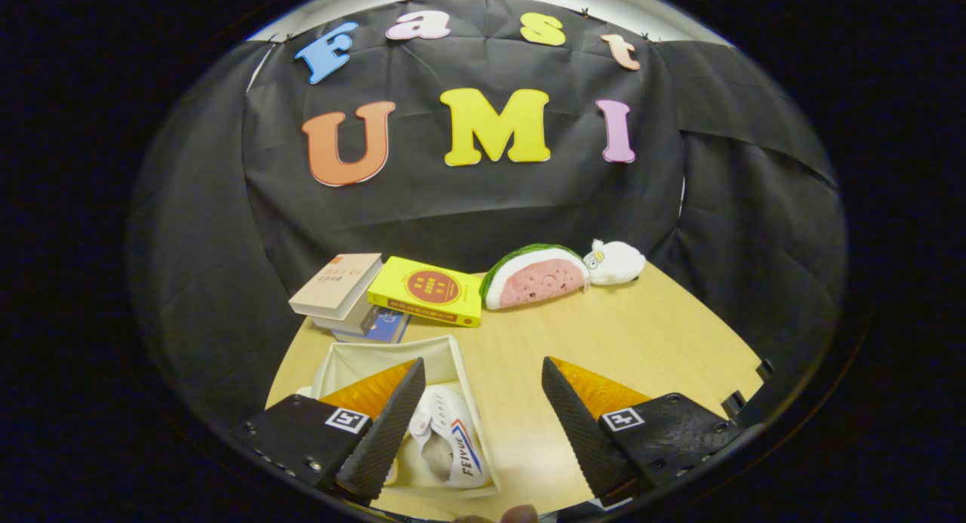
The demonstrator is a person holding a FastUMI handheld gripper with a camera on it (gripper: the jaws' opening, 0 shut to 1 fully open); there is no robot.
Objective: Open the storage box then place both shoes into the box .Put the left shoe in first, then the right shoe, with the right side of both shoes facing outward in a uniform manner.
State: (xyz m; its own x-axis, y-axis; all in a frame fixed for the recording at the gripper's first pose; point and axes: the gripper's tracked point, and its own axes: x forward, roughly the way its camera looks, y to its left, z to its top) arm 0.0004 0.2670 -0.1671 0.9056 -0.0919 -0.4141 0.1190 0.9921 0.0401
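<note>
A cream fabric storage box (pixel 445 355) stands open on the wooden table (pixel 641 342), under and just ahead of my left finger. A white shoe (pixel 449 440) with red and blue stripes lies inside it, close beside that finger. My gripper (pixel 483 373) hangs above the table, open wide, with nothing between its fingers. The left finger (pixel 385 432) hides part of the box and whatever else lies in it.
Beyond the box lie a stack of books (pixel 343 289) and a yellow book (pixel 430 290). A watermelon-slice plush (pixel 536 275) and a small white plush (pixel 615 261) sit at the back of the table. Bare wood stretches ahead of the right finger.
</note>
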